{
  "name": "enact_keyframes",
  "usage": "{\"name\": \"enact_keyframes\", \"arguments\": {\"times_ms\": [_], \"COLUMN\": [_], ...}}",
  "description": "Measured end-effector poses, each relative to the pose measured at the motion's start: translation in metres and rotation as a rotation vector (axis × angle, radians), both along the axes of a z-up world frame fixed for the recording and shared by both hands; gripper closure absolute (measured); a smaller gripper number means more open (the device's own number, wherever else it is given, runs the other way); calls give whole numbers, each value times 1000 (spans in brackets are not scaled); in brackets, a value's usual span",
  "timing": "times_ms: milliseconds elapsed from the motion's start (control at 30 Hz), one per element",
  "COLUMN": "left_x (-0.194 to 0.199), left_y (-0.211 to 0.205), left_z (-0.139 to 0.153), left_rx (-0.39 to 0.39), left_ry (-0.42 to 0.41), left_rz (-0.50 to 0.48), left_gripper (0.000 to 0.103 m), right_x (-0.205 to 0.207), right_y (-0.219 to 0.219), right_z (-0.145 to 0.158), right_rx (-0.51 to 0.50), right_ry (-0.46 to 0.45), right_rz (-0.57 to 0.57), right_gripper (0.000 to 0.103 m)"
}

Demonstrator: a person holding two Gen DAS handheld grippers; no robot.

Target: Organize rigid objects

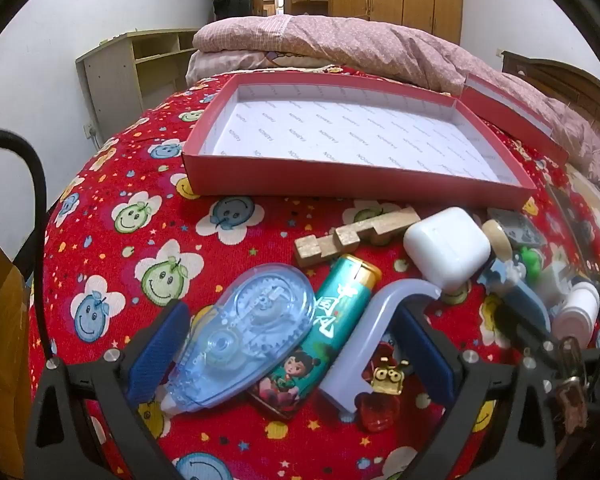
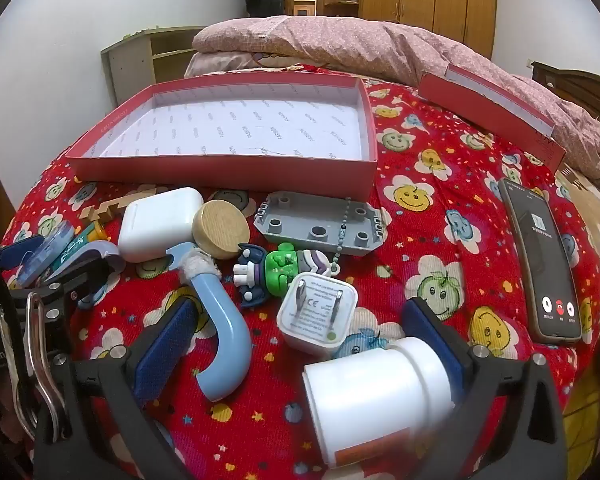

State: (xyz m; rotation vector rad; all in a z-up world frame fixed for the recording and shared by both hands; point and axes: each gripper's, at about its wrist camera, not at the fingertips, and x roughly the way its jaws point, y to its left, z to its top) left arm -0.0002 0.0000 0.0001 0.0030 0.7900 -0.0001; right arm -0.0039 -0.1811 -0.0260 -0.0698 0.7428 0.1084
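An empty red box (image 1: 204,168) (image 2: 228,168) lies at the back of a red patterned cloth. My left gripper (image 1: 288,344) is open over a clear blue correction tape (image 1: 244,340), a teal lighter (image 1: 328,328) and a lilac hook (image 1: 372,336). A wooden puzzle piece (image 1: 352,236) and a white earbud case (image 1: 446,248) (image 2: 160,222) lie beyond. My right gripper (image 2: 304,336) is open, with a white bottle (image 2: 380,396) against its right finger, a white plug (image 2: 318,318) and a blue hook (image 2: 224,340) between its fingers.
A wooden disc (image 2: 220,228), a grey plastic plate (image 2: 320,224) and a green toy figure (image 2: 280,270) lie in the middle. A phone (image 2: 544,260) lies at the right. The red box lid (image 2: 492,112) and a pink quilt (image 2: 340,40) sit behind.
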Motion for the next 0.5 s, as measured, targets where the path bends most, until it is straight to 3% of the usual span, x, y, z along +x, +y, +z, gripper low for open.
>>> {"name": "enact_keyframes", "arguments": {"times_ms": [500], "left_x": [0], "left_y": [0], "left_z": [0], "left_rx": [4], "left_ry": [1], "left_rz": [3], "left_gripper": [0], "right_x": [-2], "right_y": [4], "right_z": [1], "right_rx": [0], "right_ry": [1], "right_rz": [-5], "right_gripper": [0]}}
